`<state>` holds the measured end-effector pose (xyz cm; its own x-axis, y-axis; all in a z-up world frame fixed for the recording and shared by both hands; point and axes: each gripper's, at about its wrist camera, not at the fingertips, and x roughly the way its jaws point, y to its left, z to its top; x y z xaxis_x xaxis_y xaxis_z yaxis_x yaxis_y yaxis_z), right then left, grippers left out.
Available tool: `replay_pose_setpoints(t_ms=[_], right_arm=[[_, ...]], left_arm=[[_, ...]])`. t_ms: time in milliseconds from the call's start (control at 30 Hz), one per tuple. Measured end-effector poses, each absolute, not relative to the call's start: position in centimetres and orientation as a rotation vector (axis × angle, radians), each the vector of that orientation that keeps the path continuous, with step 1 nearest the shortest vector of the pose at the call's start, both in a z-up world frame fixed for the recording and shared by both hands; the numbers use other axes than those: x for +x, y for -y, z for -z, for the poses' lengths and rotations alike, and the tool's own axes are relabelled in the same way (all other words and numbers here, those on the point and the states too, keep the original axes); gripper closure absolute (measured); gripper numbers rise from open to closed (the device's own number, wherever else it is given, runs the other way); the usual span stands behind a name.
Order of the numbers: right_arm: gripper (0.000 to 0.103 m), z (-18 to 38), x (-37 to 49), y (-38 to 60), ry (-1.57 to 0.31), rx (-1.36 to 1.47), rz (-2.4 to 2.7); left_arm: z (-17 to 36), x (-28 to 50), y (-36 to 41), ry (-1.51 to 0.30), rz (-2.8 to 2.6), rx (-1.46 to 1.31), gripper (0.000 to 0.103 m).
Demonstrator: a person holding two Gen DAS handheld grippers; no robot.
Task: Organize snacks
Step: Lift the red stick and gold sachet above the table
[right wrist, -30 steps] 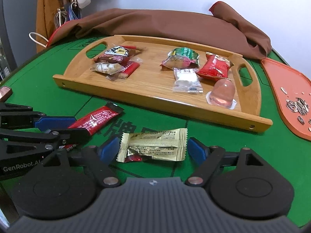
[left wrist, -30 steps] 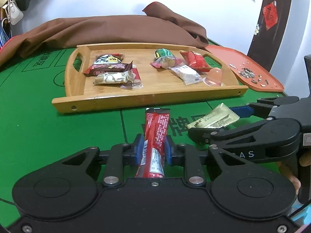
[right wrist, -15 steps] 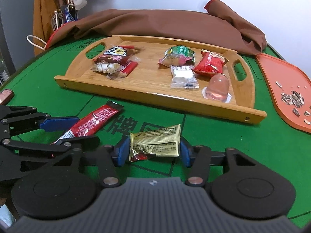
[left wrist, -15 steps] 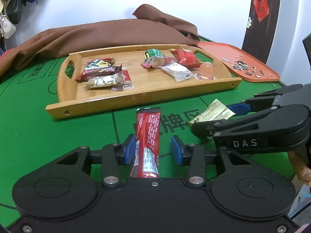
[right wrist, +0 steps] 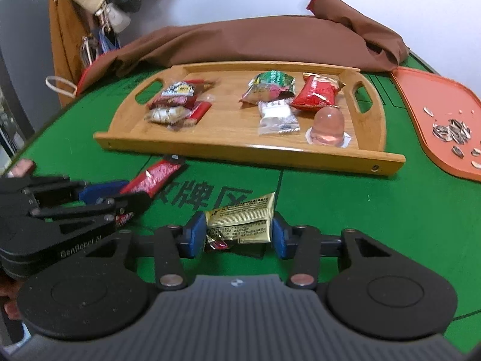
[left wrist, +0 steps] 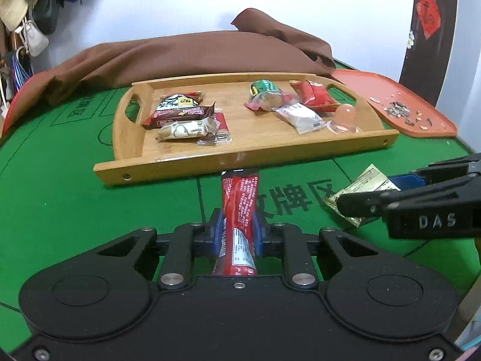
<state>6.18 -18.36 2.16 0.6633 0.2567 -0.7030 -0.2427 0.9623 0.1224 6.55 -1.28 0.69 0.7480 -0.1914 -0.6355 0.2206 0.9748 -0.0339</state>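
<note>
Left wrist view: your left gripper [left wrist: 237, 228] has its jaws pinching a red stick pack [left wrist: 239, 210] just before the tray [left wrist: 240, 158] on the green desk [left wrist: 60, 204].

Right wrist view: your right gripper [right wrist: 239, 234] has just been closing; its jaws pinch a gold sachet [right wrist: 242, 221].

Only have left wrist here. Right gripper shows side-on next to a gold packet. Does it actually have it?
Observer: Yes. In the right wrist view the right gripper has just been closing, and a blue pad now presses on each short end of the gold packet.
Operator: Packet flat?
Observer: No, its near-left corner is crumpled and shows red.
Operator: Anything far left?
Observer: A small pink object sits at the edge of the green table.
</note>
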Motion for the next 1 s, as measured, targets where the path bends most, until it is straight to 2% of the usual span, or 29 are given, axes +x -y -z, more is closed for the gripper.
replay_pose_setpoints(t_ms=[33,67,233,300,367,433,500,667,867,933,1000], right_arm=[[0.058,-2.3,6.3,18.5,-0.798,0.027,-0.282],[0.067,-2.4,6.3,18.7,-0.795,0.028,-0.277],[0.07,-3.1,6.4,18.9,-0.777,0.029,-0.271],[0.054,-3.1,6.2,18.6,-0.76,-0.017,-0.289],[0.047,-3.0,5.9,18.3,-0.752,-0.07,-0.292],[0.035,-2.8,5.8,18.2,-0.763,-0.084,-0.314],[0.018,-2.6,5.7,18.2,-0.769,-0.096,-0.341],[0.011,-2.3,4.9,17.0,-0.738,-0.165,-0.344],[0.012,-0.7,5.4,15.5,-0.795,-0.194,-0.345],[0.024,-0.7,5.6,15.8,-0.797,-0.154,-0.341],[0.041,-1.0,5.6,16.1,-0.789,-0.146,-0.298]], left_arm=[[-0.8,6.6,1.2,-0.688,0.224,0.045,0.084],[-1.0,6.5,1.2,-0.684,0.222,0.045,0.084],[-1.7,6.4,1.1,-0.67,0.217,0.04,0.085],[-1.9,6.4,1.1,-0.666,0.216,0.043,0.085],[-2.0,6.3,1.0,-0.665,0.214,0.044,0.085],[-2.0,6.3,1.0,-0.665,0.21,0.046,0.085],[-2.0,6.3,1.0,-0.668,0.206,0.047,0.085],[-2.0,6.4,1.1,-0.666,0.201,0.048,0.084],[-2.1,6.3,1.0,-0.664,0.202,0.045,0.085],[-2.1,6.3,0.8,-0.661,0.203,0.036,0.084],[-2.2,6.2,0.7,-0.657,0.204,0.028,0.084]])
